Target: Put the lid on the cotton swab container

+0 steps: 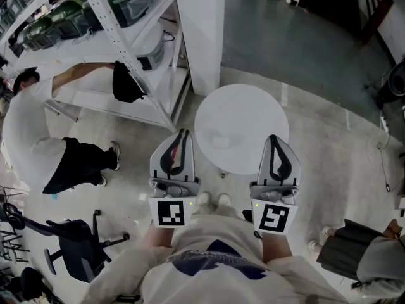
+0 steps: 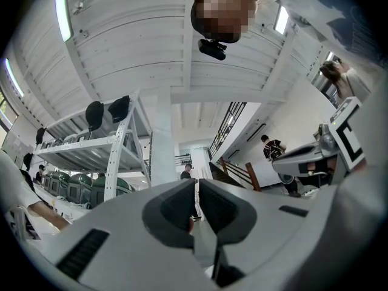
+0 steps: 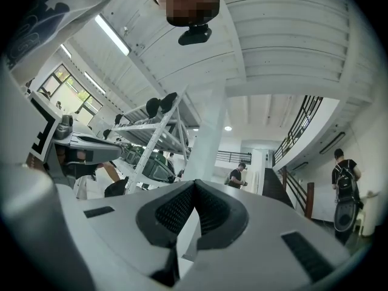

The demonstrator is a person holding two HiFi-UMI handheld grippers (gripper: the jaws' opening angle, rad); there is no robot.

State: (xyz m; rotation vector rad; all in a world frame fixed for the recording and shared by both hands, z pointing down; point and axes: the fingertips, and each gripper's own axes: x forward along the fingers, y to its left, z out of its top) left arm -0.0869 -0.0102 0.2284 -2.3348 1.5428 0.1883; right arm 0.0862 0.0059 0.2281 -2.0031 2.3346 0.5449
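In the head view a round white table [image 1: 253,116] stands in front of me. A faint pale shape [image 1: 221,142] lies near its middle; I cannot make out whether it is the cotton swab container or its lid. My left gripper [image 1: 184,132] hangs by the table's left edge, its jaws together with only a thin slit between them and nothing in it. My right gripper [image 1: 273,138] is over the table's near right edge, jaws pressed together and empty. Both gripper views point up into the room, showing the left gripper [image 2: 196,183] and the right gripper [image 3: 194,183] with no task object.
A white metal shelving rack [image 1: 126,43] and a white pillar [image 1: 199,30] stand at the back left. One person [image 1: 38,151] leans at the rack. A black office chair [image 1: 69,246] is at lower left. Another person [image 1: 373,258] sits at lower right.
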